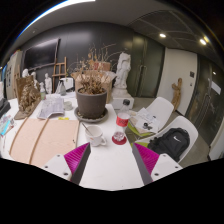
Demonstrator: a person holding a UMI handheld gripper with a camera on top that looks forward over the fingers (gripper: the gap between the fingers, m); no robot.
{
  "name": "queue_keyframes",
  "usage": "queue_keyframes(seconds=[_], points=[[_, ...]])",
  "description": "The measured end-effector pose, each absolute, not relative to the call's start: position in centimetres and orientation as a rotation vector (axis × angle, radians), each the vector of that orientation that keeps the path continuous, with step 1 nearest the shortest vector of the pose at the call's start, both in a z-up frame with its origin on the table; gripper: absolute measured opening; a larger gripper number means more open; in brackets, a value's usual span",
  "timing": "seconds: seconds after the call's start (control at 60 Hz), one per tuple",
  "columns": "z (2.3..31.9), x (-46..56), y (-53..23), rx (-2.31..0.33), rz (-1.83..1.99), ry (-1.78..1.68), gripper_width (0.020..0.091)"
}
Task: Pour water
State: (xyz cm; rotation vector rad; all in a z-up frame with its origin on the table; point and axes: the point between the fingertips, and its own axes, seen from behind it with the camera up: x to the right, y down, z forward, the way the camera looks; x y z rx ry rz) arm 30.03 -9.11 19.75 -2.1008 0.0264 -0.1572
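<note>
The gripper [111, 158] hangs over a white table [108, 165], its two fingers spread wide and holding nothing, the pink pads [76, 156] facing each other across bare tabletop. Just ahead of the fingers, a little toward the right one, a clear cup [120, 129] with a reddish band stands upright on a dark red coaster [119, 140]. Beside it, toward the left finger, a white mug [94, 135] stands on the table, near the cup but apart from it. Whether either holds water cannot be told from here.

Beyond both, a large dark pot [91, 103] carries a dried, bare-branched plant [95, 68]. To the pot's right stands a white statue [122, 76]; to its left lie scattered papers [51, 106] and what looks like a second dried arrangement [28, 95]. Two white chairs [159, 109] are drawn up on the table's right side, and a black bag [170, 143] rests on the nearer one. A pale wood panel [40, 140] lies along the table's left side. Ceiling lights [162, 35] glow overhead.
</note>
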Motion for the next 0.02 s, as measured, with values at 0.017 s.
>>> queue_keyframes(seconds=[0.017], points=[[19.90,30.08,-9.08,-2.096,-0.160,0.025,0.0858]])
